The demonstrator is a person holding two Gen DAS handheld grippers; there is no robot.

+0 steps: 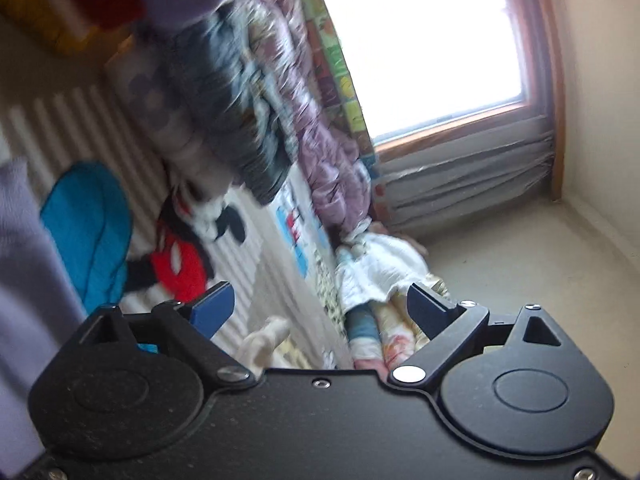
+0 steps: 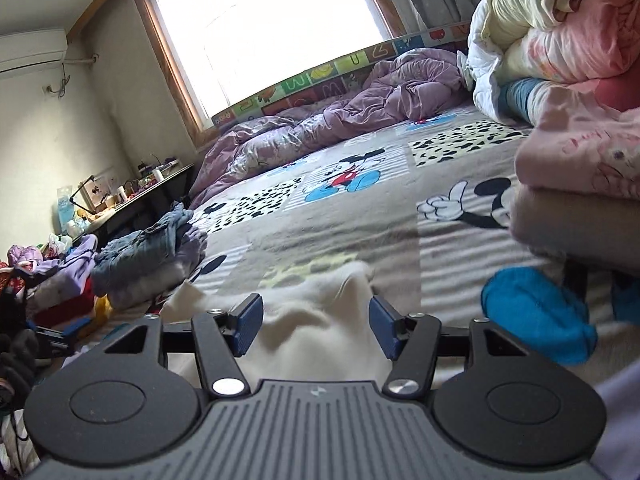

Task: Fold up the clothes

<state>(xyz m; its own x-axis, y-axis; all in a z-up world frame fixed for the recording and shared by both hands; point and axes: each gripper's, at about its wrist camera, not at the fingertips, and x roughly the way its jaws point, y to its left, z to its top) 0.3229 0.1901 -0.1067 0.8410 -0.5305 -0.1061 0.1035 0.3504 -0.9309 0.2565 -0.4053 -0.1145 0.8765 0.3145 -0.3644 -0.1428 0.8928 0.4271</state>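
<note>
In the right wrist view a cream garment (image 2: 316,332) lies crumpled on the cartoon-print bed sheet (image 2: 360,208). My right gripper (image 2: 316,322) straddles it; the jaws stand apart with the cloth between them, and the blue pads (image 2: 250,320) do not visibly press on it. In the blurred, tilted left wrist view my left gripper (image 1: 322,310) is open wide with nothing between its fingertips. A corner of the cream garment (image 1: 264,340) shows just beyond it. A pile of grey-blue and lilac clothes (image 2: 152,248) sits at the bed's left edge, and the clothes pile (image 1: 224,120) appears smeared.
A purple quilt (image 2: 340,120) is bunched along the window side. Stacked bedding (image 2: 560,40) and a pink folded cloth (image 2: 580,160) fill the right. A cluttered desk (image 2: 140,188) and more clothes (image 2: 60,276) stand left of the bed. Lilac fabric (image 1: 24,260) hangs close on the left.
</note>
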